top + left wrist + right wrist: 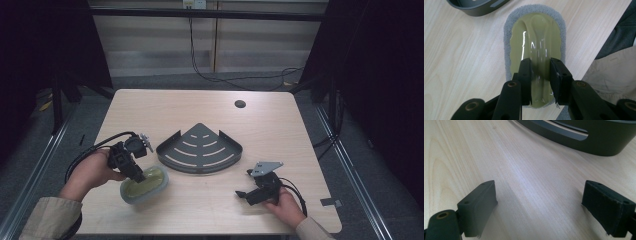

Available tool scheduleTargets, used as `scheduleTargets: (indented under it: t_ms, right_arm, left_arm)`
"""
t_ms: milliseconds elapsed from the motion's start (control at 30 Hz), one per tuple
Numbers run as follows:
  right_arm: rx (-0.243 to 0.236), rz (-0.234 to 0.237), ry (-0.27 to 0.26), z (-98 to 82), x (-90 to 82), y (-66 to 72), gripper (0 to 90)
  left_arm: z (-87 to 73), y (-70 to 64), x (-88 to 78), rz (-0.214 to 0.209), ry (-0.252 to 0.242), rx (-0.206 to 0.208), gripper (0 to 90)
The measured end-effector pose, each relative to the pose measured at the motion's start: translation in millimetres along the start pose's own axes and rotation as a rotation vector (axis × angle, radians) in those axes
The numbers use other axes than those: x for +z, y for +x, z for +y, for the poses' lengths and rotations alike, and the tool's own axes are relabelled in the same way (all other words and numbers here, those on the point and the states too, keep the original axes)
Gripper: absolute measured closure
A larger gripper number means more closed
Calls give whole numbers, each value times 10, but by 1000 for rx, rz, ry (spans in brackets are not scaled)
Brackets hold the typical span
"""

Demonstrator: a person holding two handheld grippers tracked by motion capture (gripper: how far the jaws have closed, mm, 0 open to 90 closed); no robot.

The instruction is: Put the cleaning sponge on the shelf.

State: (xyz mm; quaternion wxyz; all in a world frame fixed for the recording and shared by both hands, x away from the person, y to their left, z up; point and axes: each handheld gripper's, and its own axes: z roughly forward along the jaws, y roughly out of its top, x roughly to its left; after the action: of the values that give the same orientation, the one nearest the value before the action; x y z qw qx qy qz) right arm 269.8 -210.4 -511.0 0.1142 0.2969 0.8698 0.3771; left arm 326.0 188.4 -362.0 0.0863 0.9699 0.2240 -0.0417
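Observation:
An oval scrubbing sponge (150, 182) (536, 32), with grey foam around a glossy olive plastic top, lies on the table near its front left. My left gripper (138, 175) (541, 64) reaches down onto it and is shut on the raised ridge along the sponge's top, one jaw on each side. My right gripper (244, 183) (539, 205) rests low over bare wood at the front right. Its jaws stand wide open with nothing between them.
A dark grey quarter-round corner shelf (200, 150) (477, 7) (584, 135) with slots lies at the table's middle, between the two grippers. A round hole (240, 104) is in the tabletop at the back. A beige sleeve (614, 75) hangs past the table's front edge.

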Motion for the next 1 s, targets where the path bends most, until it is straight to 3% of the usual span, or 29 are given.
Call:
scheduleTargets:
  t_ms: [133,267,1000]
  right_arm:
    - [0,0,0,0,0,0,115]
    - [0,0,0,0,0,0,115]
    - [0,1,1,0,-1,0,115]
  left_arm:
    - [8,32,-35,2,7,-9,721]
    - [19,57,-55,-2,3,-48,721]
    - [137,198,-186,5,20,-106,722]
